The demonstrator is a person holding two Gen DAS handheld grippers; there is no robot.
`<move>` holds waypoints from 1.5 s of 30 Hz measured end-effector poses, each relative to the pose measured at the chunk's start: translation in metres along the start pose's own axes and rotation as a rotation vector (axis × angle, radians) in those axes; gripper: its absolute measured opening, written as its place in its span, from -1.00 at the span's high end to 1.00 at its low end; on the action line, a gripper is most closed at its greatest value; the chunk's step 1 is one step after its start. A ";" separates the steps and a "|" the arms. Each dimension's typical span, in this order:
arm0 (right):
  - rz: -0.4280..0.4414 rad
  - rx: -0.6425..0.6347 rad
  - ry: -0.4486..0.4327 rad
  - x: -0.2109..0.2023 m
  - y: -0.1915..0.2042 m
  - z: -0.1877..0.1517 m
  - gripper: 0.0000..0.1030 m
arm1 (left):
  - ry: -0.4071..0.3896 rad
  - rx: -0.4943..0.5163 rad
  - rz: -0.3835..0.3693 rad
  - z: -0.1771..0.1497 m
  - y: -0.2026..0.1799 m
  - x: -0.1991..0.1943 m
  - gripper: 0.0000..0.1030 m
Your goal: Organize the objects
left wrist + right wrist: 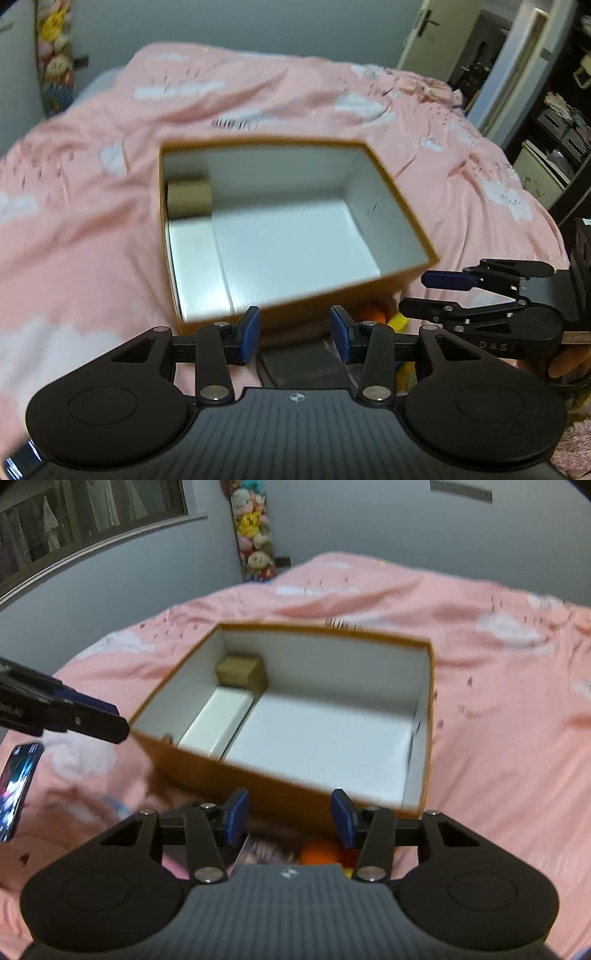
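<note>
The left hand-held gripper (pixel 294 334) and right hand-held gripper (pixel 290 818) both hang released and empty, jaws apart, just short of the near wall of the orange box (pixel 334 291) on the pink bed (pixel 92 236). The box holds only a small brown box (pixel 241 671) in its far left corner and a white box (pixel 218 720) nearer. Under the grippers lie an orange ball (pixel 319 853) and a dark booklet (pixel 266 849), still unpacked; the step looks like choosing the next item, which calls for dropping onto one and closing.

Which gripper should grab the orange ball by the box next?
Right, probably. The round orange ball sits just beyond the open right gripper; from the left gripper it lies off to the right.
</note>
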State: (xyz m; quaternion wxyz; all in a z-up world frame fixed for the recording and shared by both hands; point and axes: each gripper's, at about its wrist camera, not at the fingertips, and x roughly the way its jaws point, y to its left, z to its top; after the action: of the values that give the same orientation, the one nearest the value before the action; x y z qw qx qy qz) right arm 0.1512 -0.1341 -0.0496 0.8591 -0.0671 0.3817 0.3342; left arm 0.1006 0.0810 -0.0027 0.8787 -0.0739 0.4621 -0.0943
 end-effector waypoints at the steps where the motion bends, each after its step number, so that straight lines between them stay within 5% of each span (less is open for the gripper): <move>1: 0.012 0.012 0.018 0.002 0.000 -0.005 0.01 | 0.014 -0.017 0.010 -0.007 0.001 0.004 -0.06; 15: 0.155 -0.019 0.180 0.037 0.034 -0.033 0.29 | 0.132 -0.181 0.003 -0.054 0.015 0.047 -0.20; 18: 0.167 -0.029 0.199 0.042 0.036 -0.035 0.29 | 0.167 -0.181 -0.021 -0.057 0.015 0.058 -0.07; 20: 0.167 -0.045 0.207 0.045 0.038 -0.035 0.30 | 0.178 -0.174 -0.021 -0.058 0.013 0.063 0.25; 29: 0.142 -0.131 0.205 0.056 0.048 -0.034 0.30 | 0.082 -0.142 -0.045 -0.044 0.005 0.055 0.39; 34: 0.044 -0.242 0.146 0.064 0.055 -0.028 0.29 | 0.060 -0.136 -0.043 -0.038 0.007 0.058 0.39; 37: 0.045 -0.255 0.137 0.070 0.052 -0.023 0.36 | 0.056 -0.097 -0.039 -0.038 0.007 0.058 0.33; 39: 0.048 -0.260 0.135 0.073 0.051 -0.021 0.59 | 0.057 -0.042 -0.026 -0.038 0.005 0.059 0.13; 45: 0.042 -0.251 0.143 0.077 0.047 -0.017 0.61 | 0.054 0.110 0.035 -0.038 0.001 0.069 -0.20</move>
State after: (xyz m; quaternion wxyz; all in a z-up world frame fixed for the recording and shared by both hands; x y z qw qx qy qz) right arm 0.1492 -0.0641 -0.1090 0.8073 -0.1895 0.3986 0.3917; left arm 0.1080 0.0644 -0.0795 0.8701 -0.0148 0.4811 -0.1064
